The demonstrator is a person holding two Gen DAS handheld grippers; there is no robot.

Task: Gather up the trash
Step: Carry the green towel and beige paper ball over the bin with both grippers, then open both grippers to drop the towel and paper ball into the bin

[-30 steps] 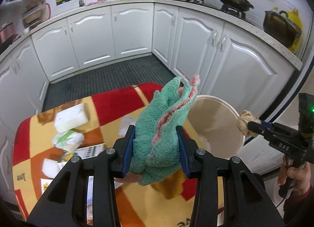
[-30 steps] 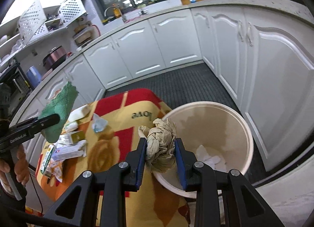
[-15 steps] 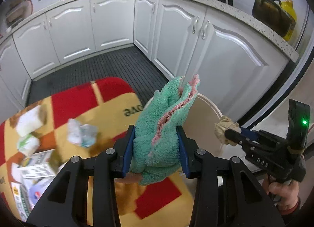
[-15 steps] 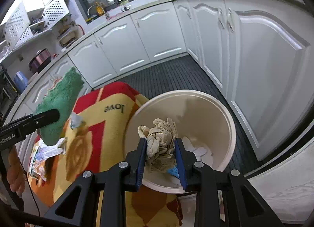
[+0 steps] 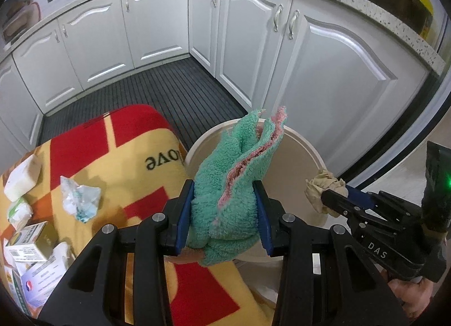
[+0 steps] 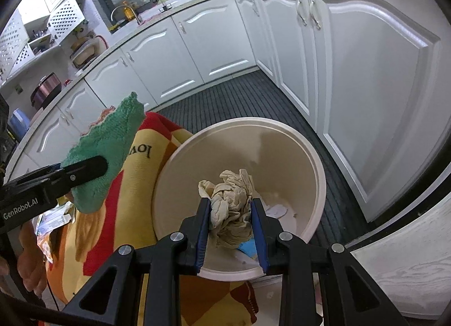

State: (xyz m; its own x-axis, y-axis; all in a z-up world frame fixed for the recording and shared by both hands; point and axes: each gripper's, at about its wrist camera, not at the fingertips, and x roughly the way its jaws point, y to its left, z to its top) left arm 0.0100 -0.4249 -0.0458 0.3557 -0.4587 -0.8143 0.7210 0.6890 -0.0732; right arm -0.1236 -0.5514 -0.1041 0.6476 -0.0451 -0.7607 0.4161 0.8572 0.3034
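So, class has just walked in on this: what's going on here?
A person is clearing trash with a handheld gripper in each hand. The right gripper is shut on a crumpled beige wad, held above the open cream bin, not yet dropped. The left gripper clamps a green cloth near the bin's rim. More litter, including a crumpled tissue, waits on the red-and-yellow blanket.

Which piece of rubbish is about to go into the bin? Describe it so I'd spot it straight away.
Find the round cream bin beside the red and yellow blanket. Just over its open mouth, the right gripper pinches a crumpled beige wad of paper between its blue-lined fingers. Unlike the fluffy green cloth held over the blanket, it is pale, wrinkled and papery.
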